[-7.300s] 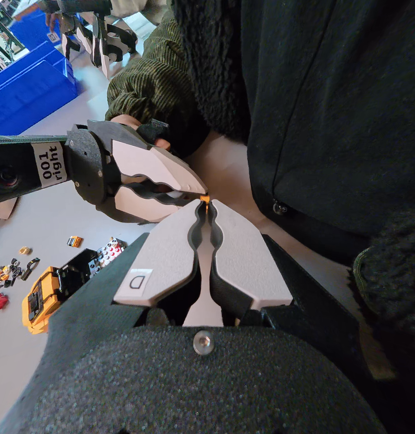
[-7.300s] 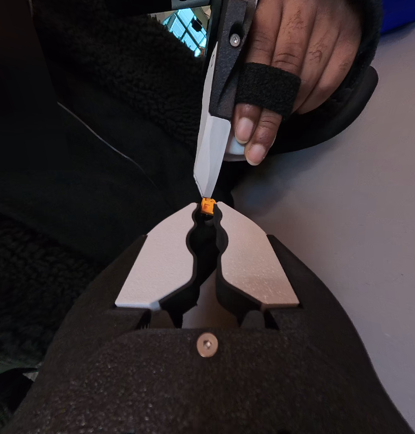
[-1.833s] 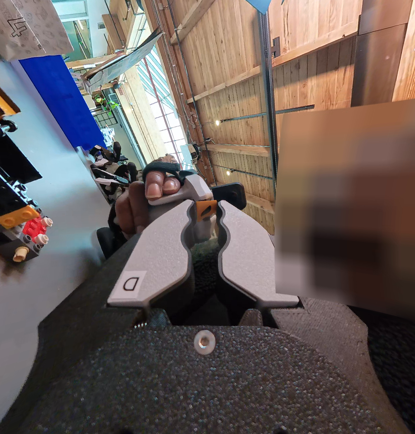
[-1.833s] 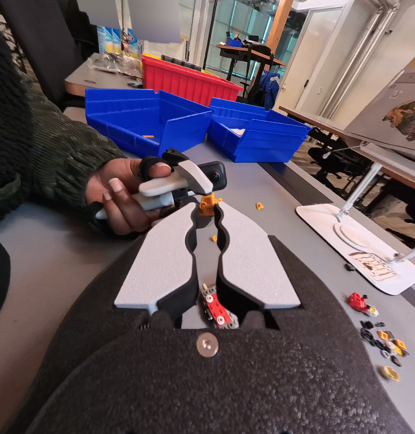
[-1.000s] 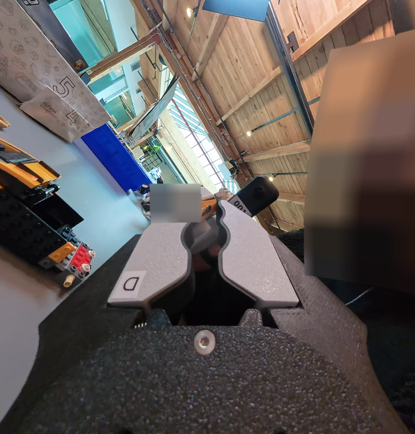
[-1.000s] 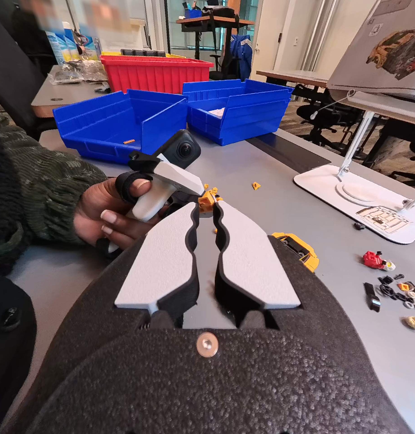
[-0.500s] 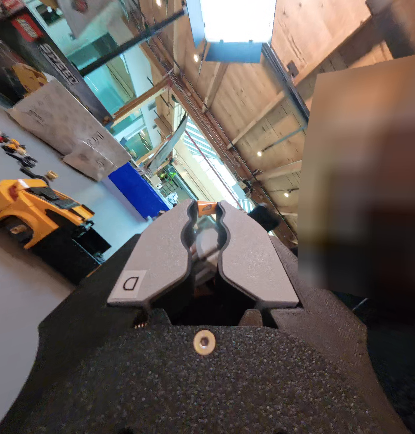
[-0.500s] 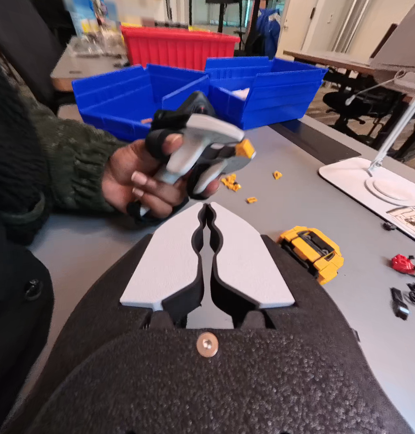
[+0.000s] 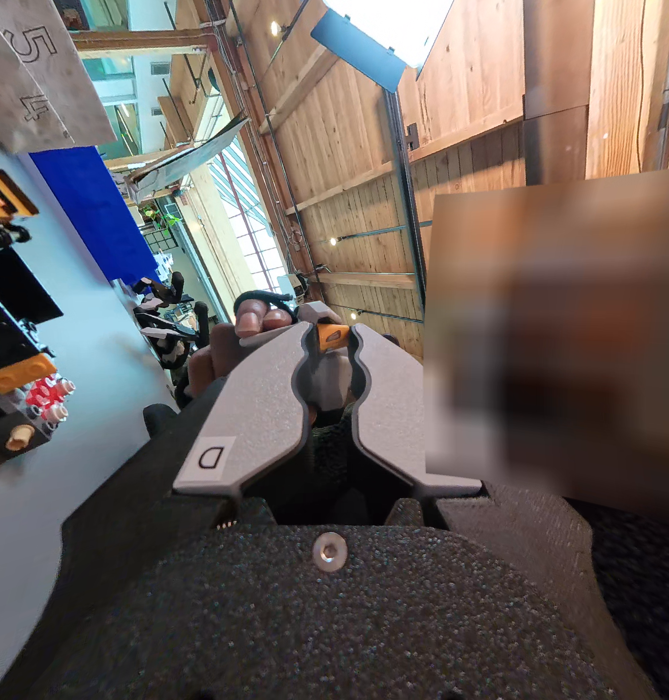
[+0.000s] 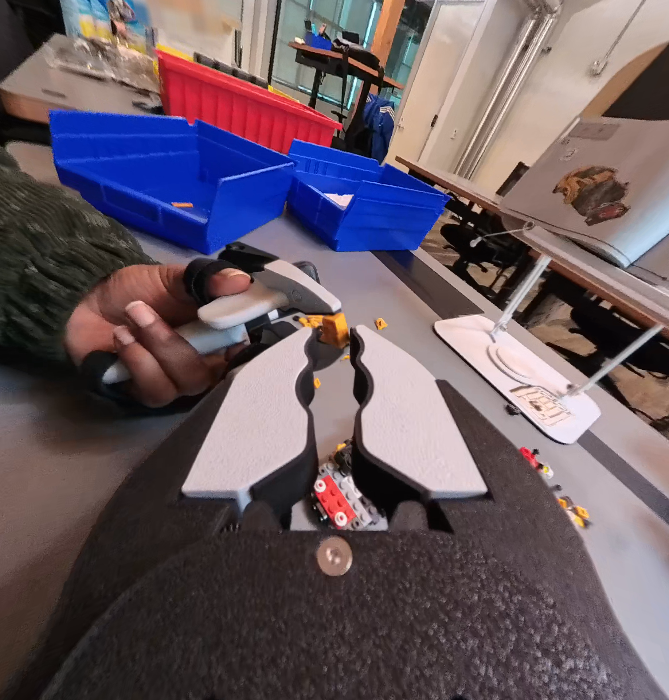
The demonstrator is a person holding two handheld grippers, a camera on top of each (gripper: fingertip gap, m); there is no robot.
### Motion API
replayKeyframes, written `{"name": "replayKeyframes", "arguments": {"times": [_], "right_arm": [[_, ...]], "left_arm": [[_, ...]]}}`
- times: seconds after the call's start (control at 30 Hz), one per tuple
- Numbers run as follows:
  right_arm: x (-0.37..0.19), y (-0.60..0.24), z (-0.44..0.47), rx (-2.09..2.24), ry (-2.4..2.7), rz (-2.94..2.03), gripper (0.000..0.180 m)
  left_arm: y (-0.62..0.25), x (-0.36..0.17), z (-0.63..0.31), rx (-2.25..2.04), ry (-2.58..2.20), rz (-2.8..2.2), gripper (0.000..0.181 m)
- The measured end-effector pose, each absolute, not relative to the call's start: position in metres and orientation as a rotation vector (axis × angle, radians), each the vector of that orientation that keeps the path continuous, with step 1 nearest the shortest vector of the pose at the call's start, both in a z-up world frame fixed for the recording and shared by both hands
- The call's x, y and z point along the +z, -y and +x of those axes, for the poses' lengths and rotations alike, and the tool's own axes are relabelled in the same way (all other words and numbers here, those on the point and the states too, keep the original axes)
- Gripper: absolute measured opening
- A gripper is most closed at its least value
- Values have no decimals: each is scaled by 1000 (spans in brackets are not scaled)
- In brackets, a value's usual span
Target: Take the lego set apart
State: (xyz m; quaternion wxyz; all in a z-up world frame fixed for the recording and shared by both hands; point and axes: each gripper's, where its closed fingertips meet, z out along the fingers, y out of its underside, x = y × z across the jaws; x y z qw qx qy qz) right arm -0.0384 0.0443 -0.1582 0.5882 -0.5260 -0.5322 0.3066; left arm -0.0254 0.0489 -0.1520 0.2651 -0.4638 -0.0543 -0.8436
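Right claw has parted since half a second ago, empty; left claw grasps orange piece; only right view shows blue bins

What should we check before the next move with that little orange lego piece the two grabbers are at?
1. Left gripper shut on the orange piece: ok.
2. Right gripper open, its fingers on either side of the piece: ok.
3. Right fingers squeezing the piece: not ok, a gap shows on one side.
4. Piece held up off the table: ok.
5. Piece is more than one brick joined together: cannot tell, too small.
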Motion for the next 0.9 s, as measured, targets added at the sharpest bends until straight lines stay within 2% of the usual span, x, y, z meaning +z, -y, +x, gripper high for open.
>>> {"name": "replayKeyframes", "arguments": {"times": [0.6,0.9], "right_arm": [[-152,-47,-36,632,1200,-1172,13],[-156,-51,-33,605,1241,-1187,6]], "left_arm": [[-53,-144,-31,-2264,228,-1158,16],[-54,-148,-27,-2182,163,-1254,16]]}}
